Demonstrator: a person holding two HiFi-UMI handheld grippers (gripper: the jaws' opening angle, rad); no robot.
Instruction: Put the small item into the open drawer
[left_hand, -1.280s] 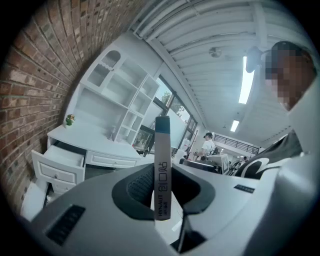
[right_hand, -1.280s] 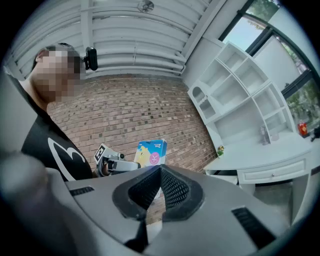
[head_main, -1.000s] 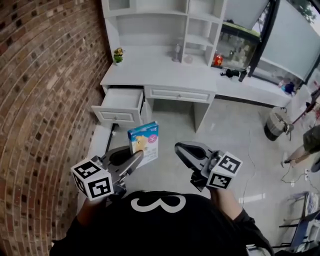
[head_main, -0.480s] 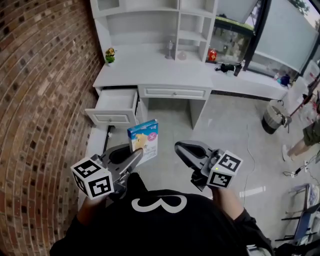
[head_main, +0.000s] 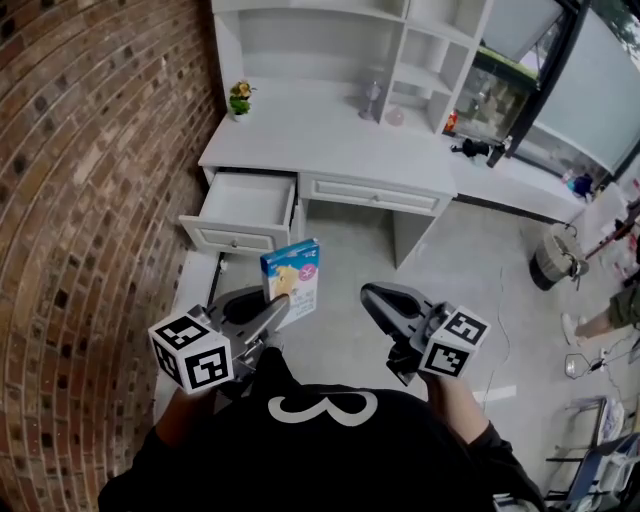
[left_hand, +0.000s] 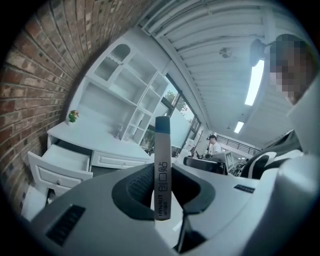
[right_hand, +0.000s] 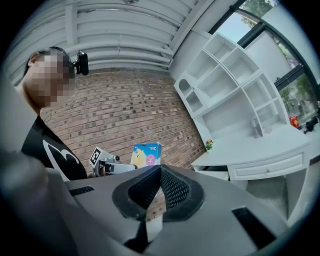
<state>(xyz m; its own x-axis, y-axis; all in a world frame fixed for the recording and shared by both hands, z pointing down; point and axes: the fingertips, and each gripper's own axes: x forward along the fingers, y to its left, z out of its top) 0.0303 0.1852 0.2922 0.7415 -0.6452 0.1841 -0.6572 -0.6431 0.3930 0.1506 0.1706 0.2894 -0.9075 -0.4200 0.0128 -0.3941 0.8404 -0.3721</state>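
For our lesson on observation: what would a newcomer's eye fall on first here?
The small blue-and-white cardboard box, clamped upright in the left gripper, stands out at centre. Ahead, the white wooden desk has one drawer pulled open beside the red brick wall. The right gripper is shut and empty.

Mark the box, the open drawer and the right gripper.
box (head_main: 292, 281): head view, on its printed front face.
drawer (head_main: 232, 238): head view, on its front panel.
right gripper (head_main: 367, 293): head view, at its closed tips.
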